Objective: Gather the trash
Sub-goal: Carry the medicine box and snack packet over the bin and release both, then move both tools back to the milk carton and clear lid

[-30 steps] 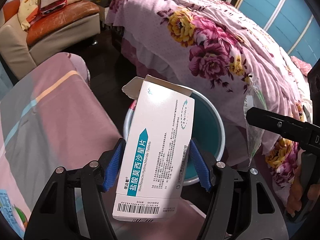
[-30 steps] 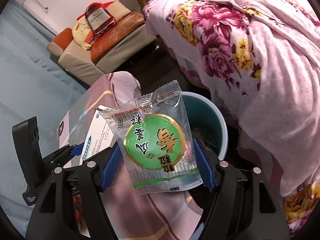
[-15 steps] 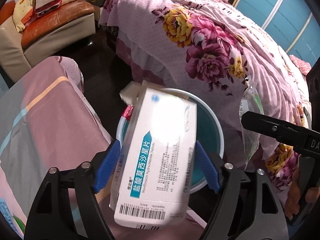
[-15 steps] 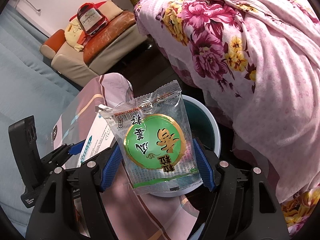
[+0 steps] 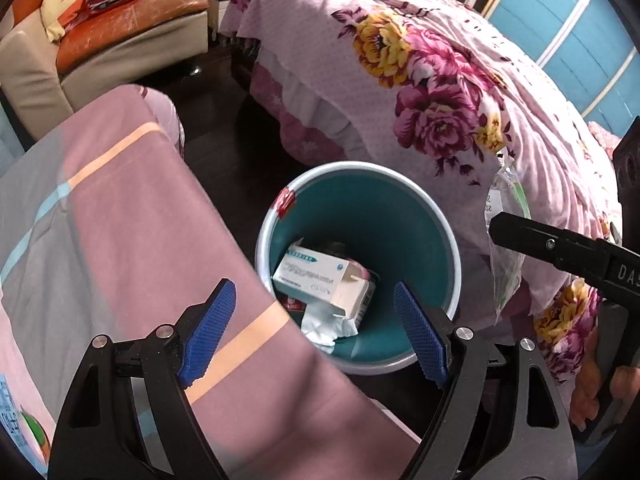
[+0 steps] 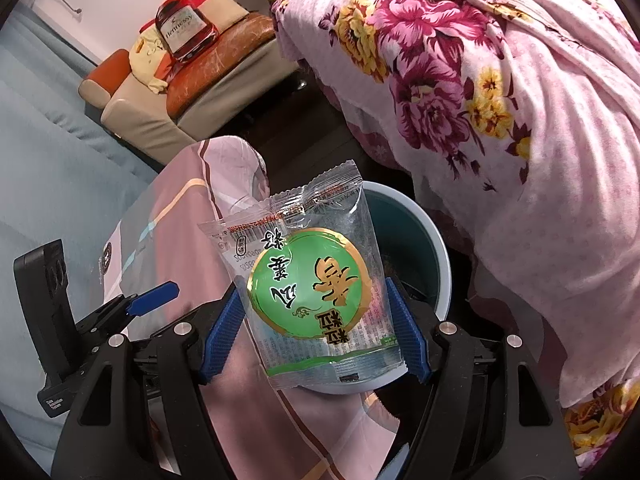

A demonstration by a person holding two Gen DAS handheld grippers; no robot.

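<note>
While the left gripper [image 5: 316, 328] hangs above the bin [image 5: 444, 236] with its blue pads spread wide and nothing between them, the medicine box [image 5: 320, 276] lies inside the bin on its side, one end flap open, resting on crumpled white paper [image 5: 324, 326] and other scraps at the bottom. The bin is teal inside with a pale rim and a red sticker [image 5: 285, 203] on the rim's far left edge. It stands on dark floor between a pink striped cover [image 5: 120, 240] and a bed draped in a floral quilt [image 5: 420, 92].

The right gripper [image 6: 316, 332] clamps a clear wrapper [image 6: 308, 280] with a round green and gold label, pads pressing its two side edges; the wrapper is held upright over the near rim of the bin [image 6: 438, 256]. In that view the left gripper's blue pad [image 6: 154, 298] shows at the left, over the striped cover. A sofa [image 6: 208, 92] with an orange cushion and a bottle-shaped pillow [image 6: 184, 30] sits at the far wall.
</note>
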